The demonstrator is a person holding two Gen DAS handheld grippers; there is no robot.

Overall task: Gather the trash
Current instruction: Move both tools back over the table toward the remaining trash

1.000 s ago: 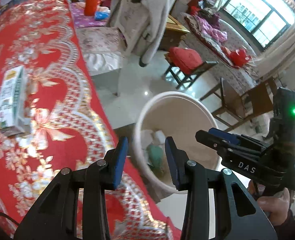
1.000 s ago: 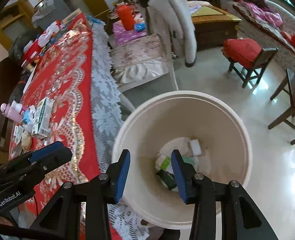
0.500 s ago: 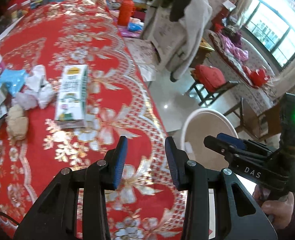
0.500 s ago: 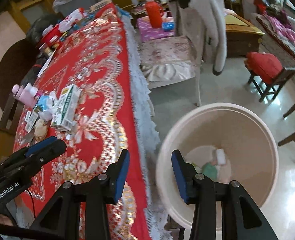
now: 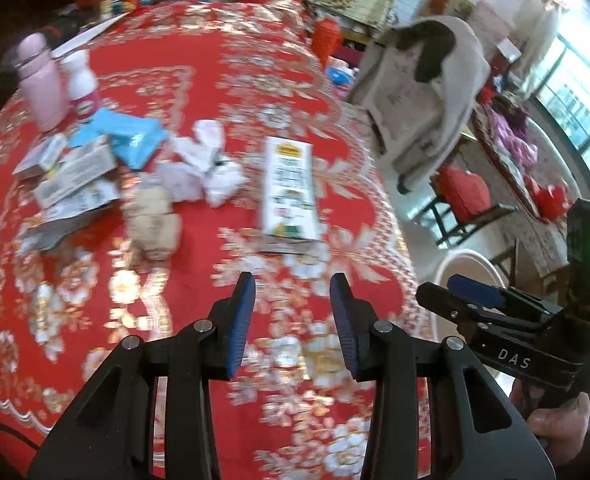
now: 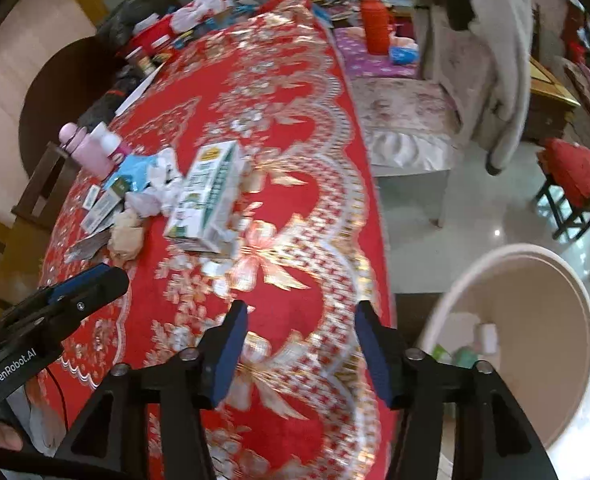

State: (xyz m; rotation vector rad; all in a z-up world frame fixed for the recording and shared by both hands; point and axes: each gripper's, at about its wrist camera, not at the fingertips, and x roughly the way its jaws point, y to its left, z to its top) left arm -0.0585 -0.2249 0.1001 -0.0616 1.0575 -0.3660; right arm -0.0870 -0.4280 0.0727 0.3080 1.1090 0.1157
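- Trash heap sits on the red worktop [image 5: 231, 92]: milk carton [image 5: 291, 190] lying flat, crumpled white tissues [image 5: 211, 168] touching it at its 9 o'clock, a brown paper wad [image 5: 155, 224] at the tissues' 7 o'clock, flat boxes and wrappers [image 5: 75, 180] beyond that.
- Pink flask [image 5: 41, 80] and small white bottle [image 5: 81, 88] stand upright at the heap's 10 o'clock; probably not trash.
- Bin [image 6: 535, 340] on the floor off the worktop edge, at 3 o'clock from the carton in the right view; a few scraps already inside.
- Left claw [image 5: 291, 316]: part open, nothing between the pads, over bare cloth with the carton at 12 o'clock.
- Right claw [image 6: 301, 344]: jaws opening, empty, also above bare cloth, carton at 11 o'clock.
- Step, my read: between drops, reaching for the next pick.
- Next move: carton is nearest to both. Take it across its narrow side; jaws need to be wider than that. Left claw could take the tissues instead, so the two don't crowd.
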